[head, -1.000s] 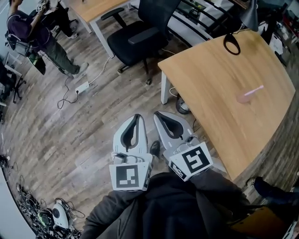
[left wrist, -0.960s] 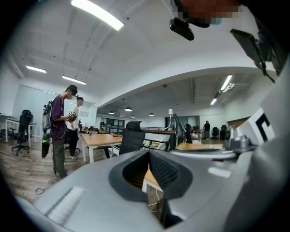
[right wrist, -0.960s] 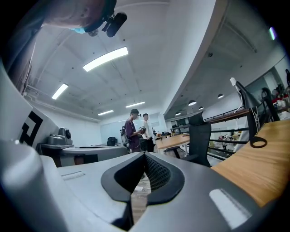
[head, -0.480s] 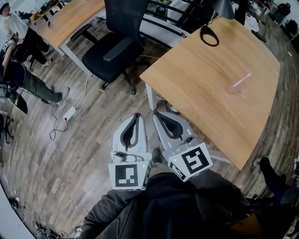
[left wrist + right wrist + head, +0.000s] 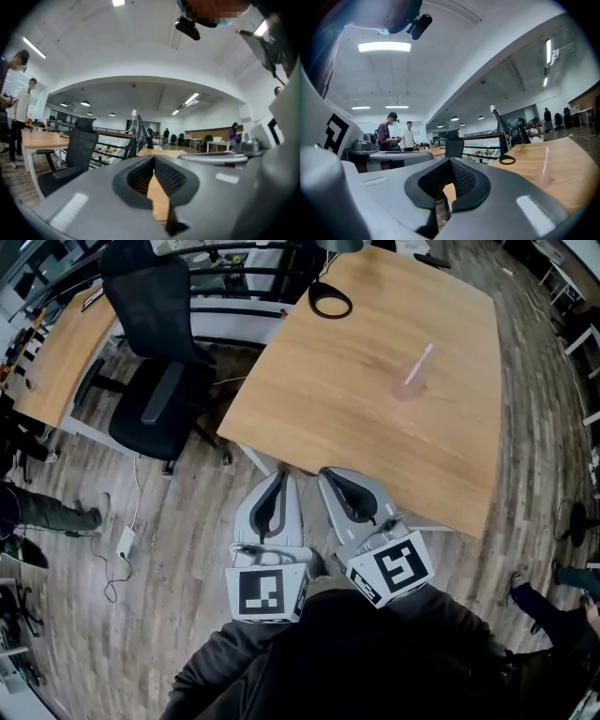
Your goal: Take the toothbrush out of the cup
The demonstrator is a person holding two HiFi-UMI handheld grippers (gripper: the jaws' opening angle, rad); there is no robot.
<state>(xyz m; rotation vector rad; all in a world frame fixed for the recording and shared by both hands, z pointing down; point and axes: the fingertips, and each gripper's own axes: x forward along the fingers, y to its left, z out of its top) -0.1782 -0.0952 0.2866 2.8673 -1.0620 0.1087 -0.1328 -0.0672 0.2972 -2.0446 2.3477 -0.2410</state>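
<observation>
Swinging round to face the bench (image 5: 319, 418): a second ago it sat off to the right of the head view, now it lies straight ahead of both tools. Judged from that, this is approach only and no reach has begun. An office chair (image 5: 155, 381) stands left of the bench, well apart from the line to the cup.

The left tool (image 5: 278, 476) and right tool (image 5: 330, 476) are held side by side, with their tips at the bench's near edge in the head view. Each has its jaws closed together with nothing between them (the ribbed pads meet at the tip in both gripper views).

The pale pink cup (image 5: 410, 388) stands upright on the bench, nearer the right edge and well apart from both tools, with bare wood all round it. The pink toothbrush (image 5: 422, 359) stands in it, leaning up and right, its top well clear of the rim. A black loop (image 5: 328, 301) lies at the far edge, away from the cup.

There is open room over the bench top. A tool still has to cross the near edge and open its jaws. The light cup could tip if the toothbrush is dragged sideways.
</observation>
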